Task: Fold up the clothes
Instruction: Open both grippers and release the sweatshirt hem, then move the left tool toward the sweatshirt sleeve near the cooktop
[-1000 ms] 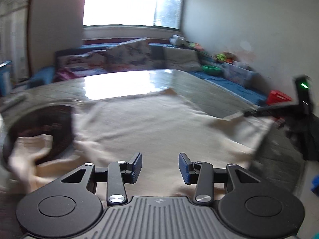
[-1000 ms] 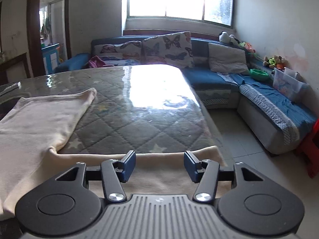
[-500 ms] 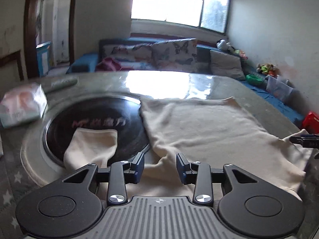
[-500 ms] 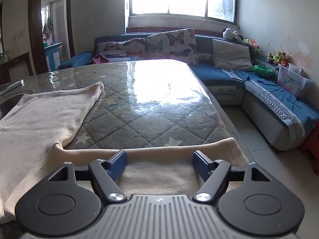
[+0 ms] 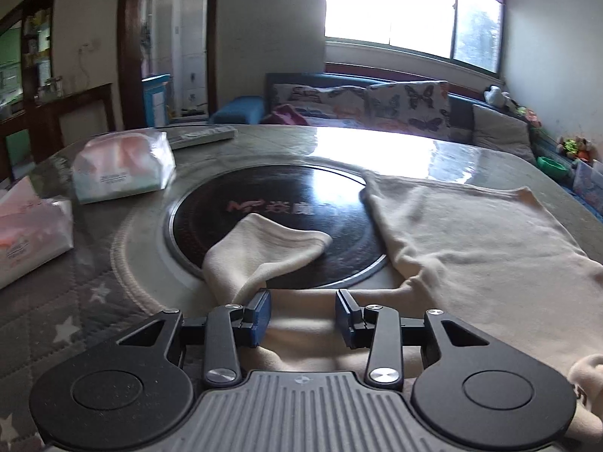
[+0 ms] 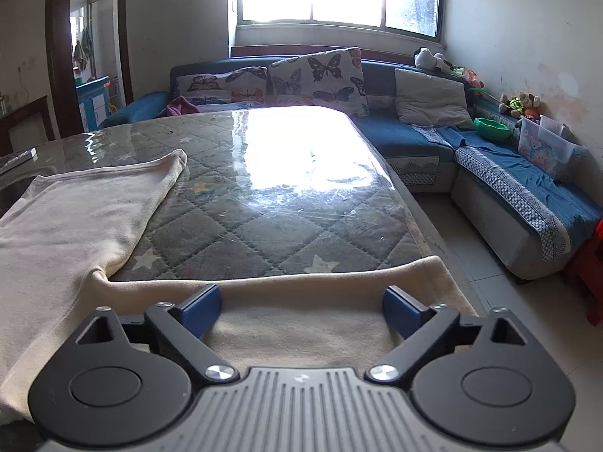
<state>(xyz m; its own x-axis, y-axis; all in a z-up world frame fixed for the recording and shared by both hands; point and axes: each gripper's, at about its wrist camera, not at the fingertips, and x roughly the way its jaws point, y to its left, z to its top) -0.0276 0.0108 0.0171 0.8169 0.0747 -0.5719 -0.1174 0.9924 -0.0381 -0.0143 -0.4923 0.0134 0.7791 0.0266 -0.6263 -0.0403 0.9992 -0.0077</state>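
Both wrist views low, sharing cream garment (image 5: 471,248)

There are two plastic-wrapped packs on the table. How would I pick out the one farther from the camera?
Start at the round black glass disc set into the quilted grey table. Left of it lie two soft tissue packs. The farther tissue pack sits nearest the grey remote control and shows fully, while the nearer tissue pack is cut by the picture's edge.

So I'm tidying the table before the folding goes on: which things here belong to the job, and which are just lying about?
Belongs to the job:
- cream garment
- its sleeve
- left gripper, open
- right gripper, open

Lying about:
- two tissue packs
- remote control
- black round plate in the table
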